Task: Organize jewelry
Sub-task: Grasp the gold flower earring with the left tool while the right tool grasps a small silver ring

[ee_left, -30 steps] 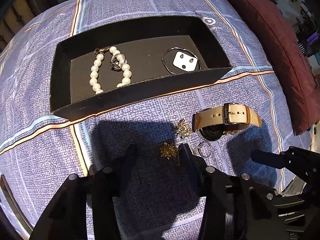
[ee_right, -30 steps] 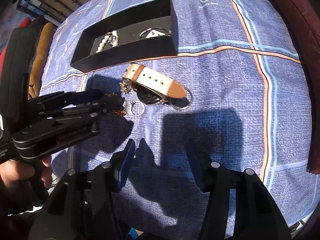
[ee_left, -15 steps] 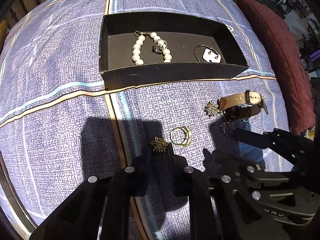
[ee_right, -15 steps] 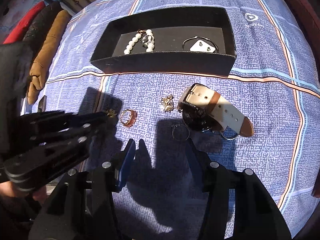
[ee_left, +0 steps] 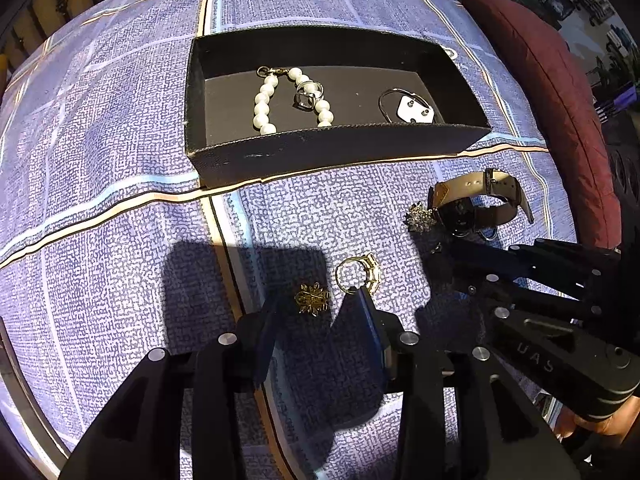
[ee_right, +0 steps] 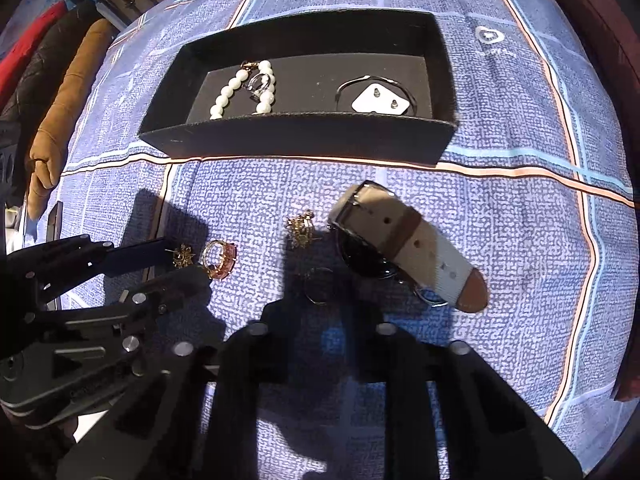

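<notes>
Two black hand-held grippers point down at a blue patterned cloth (ee_left: 120,184). The left gripper (ee_left: 314,306) has just been opening; its jaws stand apart around a small gold floral earring (ee_left: 313,298) without pressing it. A gold ring (ee_left: 357,273) lies just beyond its right finger. The right gripper (ee_right: 325,309) has just been closing on a thin silver ring (ee_right: 320,286); whether the pads grip it cannot be told. A strapped watch (ee_right: 404,246) lies just beyond it. Farther ahead, a black tray (ee_left: 320,151) holds a pearl bracelet (ee_left: 262,104).
</notes>
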Demonstrator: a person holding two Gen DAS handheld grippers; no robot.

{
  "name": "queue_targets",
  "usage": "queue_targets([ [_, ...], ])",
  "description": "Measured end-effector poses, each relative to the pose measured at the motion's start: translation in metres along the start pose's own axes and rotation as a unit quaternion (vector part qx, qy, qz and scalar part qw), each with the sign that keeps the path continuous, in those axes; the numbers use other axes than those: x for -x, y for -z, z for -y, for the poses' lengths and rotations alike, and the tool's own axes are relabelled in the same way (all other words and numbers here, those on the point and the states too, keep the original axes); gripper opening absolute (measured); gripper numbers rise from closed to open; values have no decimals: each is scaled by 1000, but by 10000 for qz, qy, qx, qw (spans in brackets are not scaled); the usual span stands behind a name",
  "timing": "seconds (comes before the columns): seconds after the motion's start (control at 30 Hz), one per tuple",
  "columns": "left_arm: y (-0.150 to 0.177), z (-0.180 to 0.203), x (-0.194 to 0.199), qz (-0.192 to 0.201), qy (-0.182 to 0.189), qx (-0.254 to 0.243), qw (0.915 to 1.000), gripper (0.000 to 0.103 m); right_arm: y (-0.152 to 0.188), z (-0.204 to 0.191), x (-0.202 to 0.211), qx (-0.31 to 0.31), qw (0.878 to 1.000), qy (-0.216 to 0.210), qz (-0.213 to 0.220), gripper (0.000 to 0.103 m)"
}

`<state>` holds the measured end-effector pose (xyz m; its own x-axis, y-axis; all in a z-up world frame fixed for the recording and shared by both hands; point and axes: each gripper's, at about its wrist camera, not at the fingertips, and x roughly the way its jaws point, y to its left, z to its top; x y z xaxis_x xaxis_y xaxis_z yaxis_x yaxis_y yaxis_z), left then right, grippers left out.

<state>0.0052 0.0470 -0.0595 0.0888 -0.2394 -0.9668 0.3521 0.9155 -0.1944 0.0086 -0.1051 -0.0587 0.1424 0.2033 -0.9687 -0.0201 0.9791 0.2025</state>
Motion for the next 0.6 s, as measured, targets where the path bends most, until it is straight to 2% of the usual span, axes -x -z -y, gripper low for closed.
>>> queue_targets([
  [0.07,0,0,0,9,-45,-11,10000,23,2,1,1,21,10000,1,7,19],
  [0.13,0,-5,1,3,-17,40,10000,16,3,0,2,41,10000,-2,16,19],
  [0.6,19,-21,19,17,52,222,9997,16,17,4,20,46,9998,-207,64,19],
])
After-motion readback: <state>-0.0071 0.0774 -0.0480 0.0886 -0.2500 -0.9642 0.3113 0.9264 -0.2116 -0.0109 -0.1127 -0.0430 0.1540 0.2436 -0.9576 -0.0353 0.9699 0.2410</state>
